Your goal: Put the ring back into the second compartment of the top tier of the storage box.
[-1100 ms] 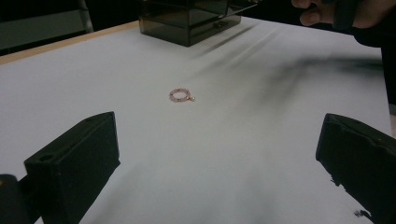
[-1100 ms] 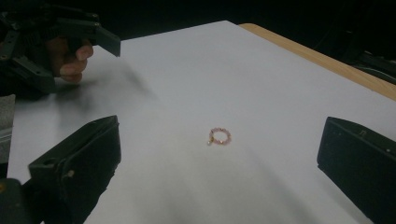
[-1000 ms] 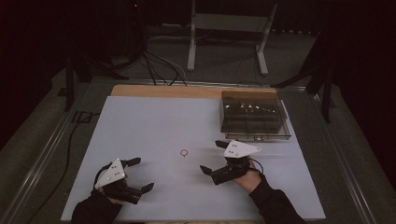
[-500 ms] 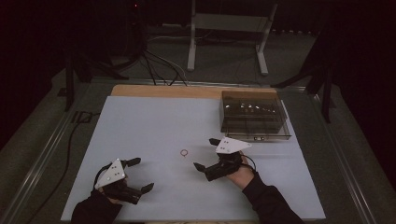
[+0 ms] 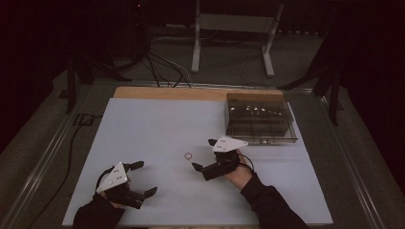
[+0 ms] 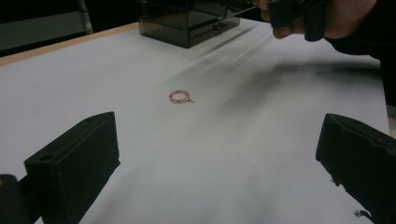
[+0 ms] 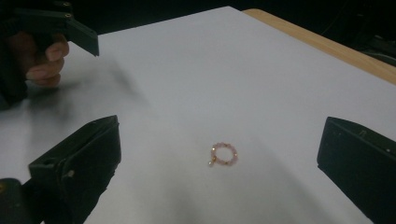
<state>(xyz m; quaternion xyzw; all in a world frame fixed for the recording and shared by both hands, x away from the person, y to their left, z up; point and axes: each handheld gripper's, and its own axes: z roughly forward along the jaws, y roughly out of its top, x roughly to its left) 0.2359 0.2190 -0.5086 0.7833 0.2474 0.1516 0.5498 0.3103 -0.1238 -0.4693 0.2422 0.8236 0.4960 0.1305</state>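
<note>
A small pink bead ring (image 5: 188, 155) lies flat on the white table sheet (image 5: 157, 124). My right gripper (image 5: 203, 154) stands open just right of it, jaws pointing left at the ring. In the right gripper view the bead ring (image 7: 223, 154) lies between and slightly beyond the wide-apart jaws of the right gripper (image 7: 219, 130), untouched. My left gripper (image 5: 145, 178) rests open at the front left, well apart from the ring. In the left gripper view, the open left gripper (image 6: 218, 126) looks at the ring (image 6: 180, 97) farther off.
A smoky transparent box (image 5: 258, 117) with small items inside stands at the back right of the sheet; this box (image 6: 187, 23) also appears in the left gripper view. A wooden table edge (image 5: 191, 93) runs along the back. Cables and a metal stand lie on the floor beyond.
My right gripper has moved left and slightly forward towards the bead ring, still open. The left gripper and the ring have stayed where they were.
</note>
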